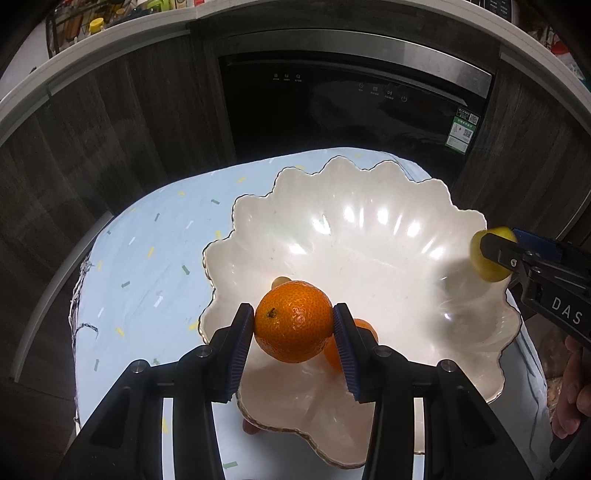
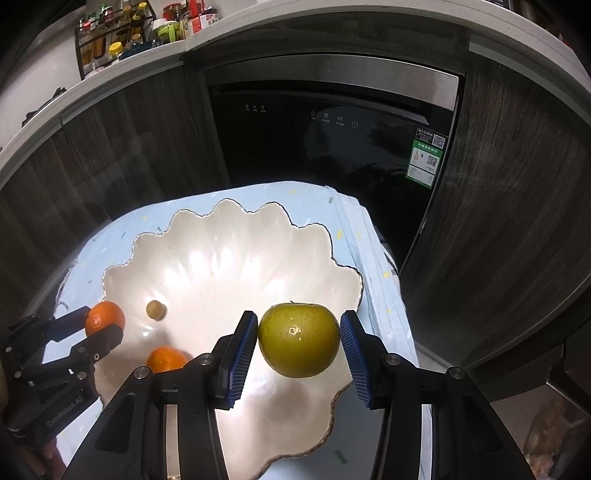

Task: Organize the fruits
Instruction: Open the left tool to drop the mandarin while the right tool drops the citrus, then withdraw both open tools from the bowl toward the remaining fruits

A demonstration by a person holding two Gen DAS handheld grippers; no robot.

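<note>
A dark built-in appliance [image 2: 332,147] with a glass front is seen at twelve o'clock, set under a pale countertop [image 2: 258,22] — bottles and jars [image 2: 122,33] are racked at eleven. Below it a light blue patterned cloth [image 1: 147,258] is spread, and on this a white scalloped bowl [image 1: 351,229] is stood, filling the centre of both views. The left gripper [image 1: 293,321] is clenched on an orange [image 1: 293,321], held over the bowl's near rim at six o'clock in its own view. The right gripper [image 2: 298,345] is clenched on a green fruit [image 2: 298,345], pads pressed to both sides, above the bowl's right half. Inside the bowl a second orange [image 2: 166,360] is lain — at eight o'clock in the right view — with a small tan round fruit [image 2: 155,309] just beyond it.
</note>
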